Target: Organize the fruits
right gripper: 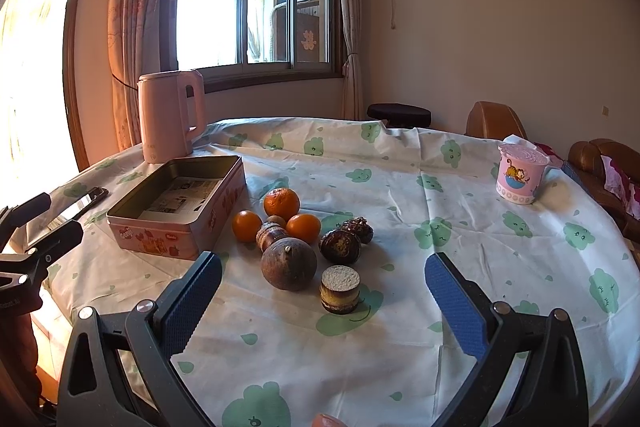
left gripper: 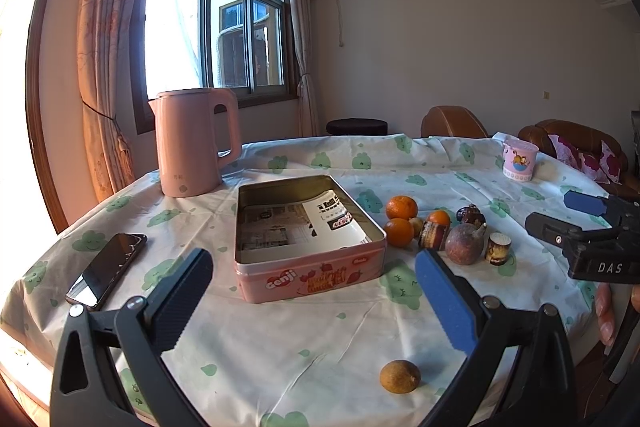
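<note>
A pink rectangular tin (left gripper: 310, 269) (right gripper: 160, 237), lined with printed paper, stands open on the table. Right of it lie three oranges (left gripper: 401, 207) (right gripper: 281, 203), a big brown round fruit (left gripper: 465, 243) (right gripper: 289, 265), dark knobbly fruits (right gripper: 340, 246) and short cut cylinders (left gripper: 498, 247) (right gripper: 340, 289). A small yellow-brown fruit (left gripper: 400, 376) lies alone near the table's front. My left gripper (left gripper: 314, 301) is open, its fingers either side of the tin's near end. My right gripper (right gripper: 324, 301) (left gripper: 556, 215) is open just short of the fruit pile.
A pink kettle (left gripper: 191, 143) (right gripper: 170, 115) stands behind the tin. A black phone (left gripper: 107, 269) lies at the left. A pink cartoon cup (left gripper: 519, 159) (right gripper: 520, 174) stands far right. The round table (right gripper: 460, 227) wears a white cloth with green prints. Brown chairs (left gripper: 576, 139) stand beyond.
</note>
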### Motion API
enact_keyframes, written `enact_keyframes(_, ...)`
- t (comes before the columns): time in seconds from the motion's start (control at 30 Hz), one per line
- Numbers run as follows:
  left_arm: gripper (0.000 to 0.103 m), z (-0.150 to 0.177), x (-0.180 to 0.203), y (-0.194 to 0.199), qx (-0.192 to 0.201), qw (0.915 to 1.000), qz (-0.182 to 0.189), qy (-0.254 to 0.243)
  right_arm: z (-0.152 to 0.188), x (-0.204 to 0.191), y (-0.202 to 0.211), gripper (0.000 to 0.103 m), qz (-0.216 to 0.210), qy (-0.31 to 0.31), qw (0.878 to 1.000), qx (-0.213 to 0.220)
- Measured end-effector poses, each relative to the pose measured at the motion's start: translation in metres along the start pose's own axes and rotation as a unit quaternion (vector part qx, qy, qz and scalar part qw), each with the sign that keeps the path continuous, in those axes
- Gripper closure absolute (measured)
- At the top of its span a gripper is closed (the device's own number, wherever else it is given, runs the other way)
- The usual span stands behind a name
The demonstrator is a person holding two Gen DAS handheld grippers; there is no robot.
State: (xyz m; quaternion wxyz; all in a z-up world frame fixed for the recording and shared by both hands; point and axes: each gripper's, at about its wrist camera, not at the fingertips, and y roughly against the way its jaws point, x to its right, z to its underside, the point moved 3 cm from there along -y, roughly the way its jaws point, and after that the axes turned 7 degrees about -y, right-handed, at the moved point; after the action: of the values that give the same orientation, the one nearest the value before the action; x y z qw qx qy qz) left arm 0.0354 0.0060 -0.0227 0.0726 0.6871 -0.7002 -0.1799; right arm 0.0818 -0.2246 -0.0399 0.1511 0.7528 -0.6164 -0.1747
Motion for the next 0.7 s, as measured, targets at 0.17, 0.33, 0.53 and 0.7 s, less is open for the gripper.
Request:
enact_keyframes(0.17, 0.0, 0.0007, -0.0004, -0.0008, 0.0, 1.0, 0.0, 0.0, 0.0011, -0.0004, -0.0003, 0.001, -0.001, -0.001, 1.0, -0.001)
enact_keyframes(0.33, 0.0, -0.0001, -0.0005, -0.0007, -0.001, 1.0, 0.001, 0.0, 0.0023, -0.0005, -0.0009, 0.001, -0.002, -0.001, 1.0, -0.001)
enact_keyframes(0.53, 0.0, -0.0005, -0.0005, -0.0007, -0.001, 1.0, 0.001, 0.0, 0.003, -0.0009, -0.0011, 0.001, -0.002, -0.002, 1.0, -0.002)
enact_keyframes(0.7, 0.0, -0.0002, -0.0008, -0.0011, -0.002, 1.0, 0.001, 0.0, 0.0035, -0.0011, -0.0013, 0.001, -0.002, -0.002, 1.0, -0.002)
